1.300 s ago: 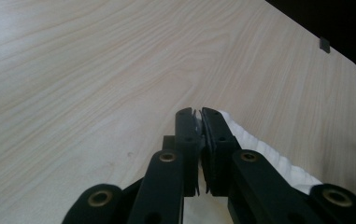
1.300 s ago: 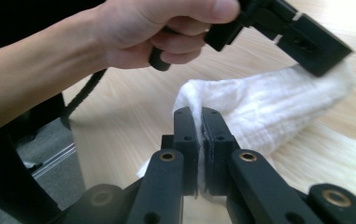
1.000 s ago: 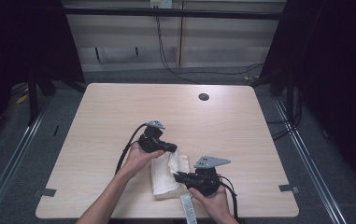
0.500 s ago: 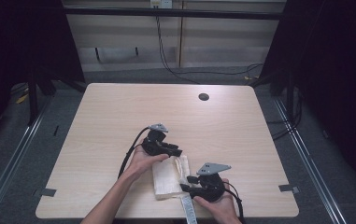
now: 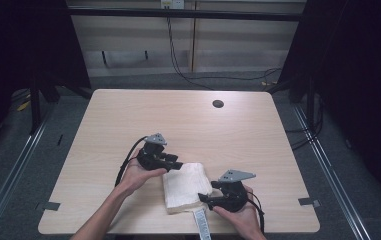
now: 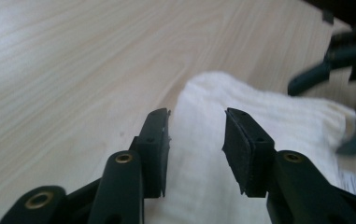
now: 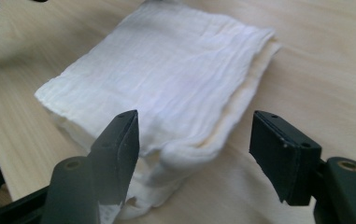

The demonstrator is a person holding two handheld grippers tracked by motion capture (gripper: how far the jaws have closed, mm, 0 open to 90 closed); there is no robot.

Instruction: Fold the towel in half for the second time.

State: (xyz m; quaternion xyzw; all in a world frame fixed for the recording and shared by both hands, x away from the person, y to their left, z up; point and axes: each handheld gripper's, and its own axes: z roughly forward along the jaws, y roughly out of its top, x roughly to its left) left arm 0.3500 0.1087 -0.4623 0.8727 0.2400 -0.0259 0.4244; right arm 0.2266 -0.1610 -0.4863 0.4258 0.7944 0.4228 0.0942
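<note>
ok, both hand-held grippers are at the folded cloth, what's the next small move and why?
Probably back both off. The folded white cloth lies flat on the table, and the left hand-held gripper and right hand-held gripper have just been opening, pads clear of it, so the fold looks finished.

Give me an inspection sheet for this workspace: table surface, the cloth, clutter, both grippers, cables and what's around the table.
Surface: light wooden table, with a dark round hole near the far edge.
Job's things: white folded cloth lying flat near the front edge, layers showing at its side.
Clutter: a white printed strip at the front edge.
Grippers: left gripper open, jaws just opened, over the cloth edge; right gripper open, jaws just opened, cloth corner between them, unpressed.
Cables: black cable trailing from the left gripper; more on the floor behind.
Surroundings: dark curtains, grey floor.
</note>
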